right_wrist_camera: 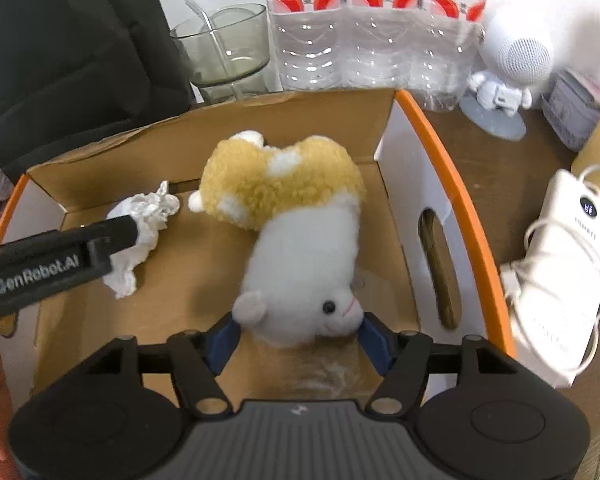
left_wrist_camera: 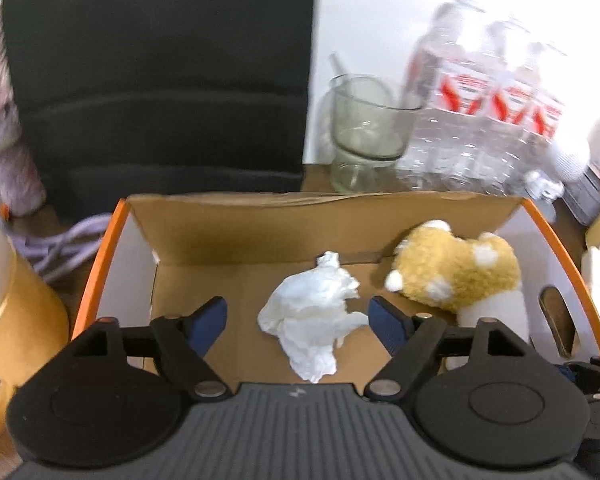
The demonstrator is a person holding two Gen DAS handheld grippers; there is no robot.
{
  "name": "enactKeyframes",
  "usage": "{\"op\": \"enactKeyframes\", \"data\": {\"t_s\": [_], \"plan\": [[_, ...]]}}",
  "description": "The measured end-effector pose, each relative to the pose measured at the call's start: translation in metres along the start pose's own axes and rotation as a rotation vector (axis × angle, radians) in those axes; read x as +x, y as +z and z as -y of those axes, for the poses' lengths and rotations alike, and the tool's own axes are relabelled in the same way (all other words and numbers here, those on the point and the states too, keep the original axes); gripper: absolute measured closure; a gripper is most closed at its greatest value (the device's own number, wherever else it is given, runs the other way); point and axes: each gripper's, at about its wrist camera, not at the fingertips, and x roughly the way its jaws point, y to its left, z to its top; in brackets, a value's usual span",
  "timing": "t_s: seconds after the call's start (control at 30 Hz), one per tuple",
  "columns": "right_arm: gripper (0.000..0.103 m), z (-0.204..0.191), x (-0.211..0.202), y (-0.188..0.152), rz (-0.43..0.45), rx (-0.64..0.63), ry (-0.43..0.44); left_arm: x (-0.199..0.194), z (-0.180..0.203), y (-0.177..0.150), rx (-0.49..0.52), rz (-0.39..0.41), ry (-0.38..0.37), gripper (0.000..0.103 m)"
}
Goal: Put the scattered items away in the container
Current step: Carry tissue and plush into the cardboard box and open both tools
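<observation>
- Two items already down inside the cardboard box [left_wrist_camera: 188, 236]: crumpled tissue [left_wrist_camera: 316, 312] at centre of the left wrist view, plush toy [right_wrist_camera: 296, 240] at centre of the right wrist view, lying on its side with head toward the camera.
- Left gripper [left_wrist_camera: 298, 320] spread wide on either side of the tissue, no contact visible; apparently a release step.
- Right gripper [right_wrist_camera: 298, 336] wide as well, blue pads [right_wrist_camera: 374, 340] flanking the toy's head, grip on it not evident.
- Outside the box, at right of the right wrist view: white power bank [right_wrist_camera: 560, 280] with cable, possibly next.
- Next move, by judgement: lifting both grippers clear of the box walls, then reaching for whatever remains scattered.
</observation>
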Motion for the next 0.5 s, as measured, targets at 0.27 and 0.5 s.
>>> {"op": "enactKeyframes", "data": {"t_s": [0.27,0.5], "plan": [[0.028,0.001,-0.020,-0.013,-0.013,0.020,0.018,-0.031,0.003,-0.008,0.033,0.053,0.021,0.021],[0.022,-0.005,-0.039,-0.040,-0.010,0.021,0.008,-0.061,-0.015,-0.038,0.005,0.026,0.009,0.019]]}}
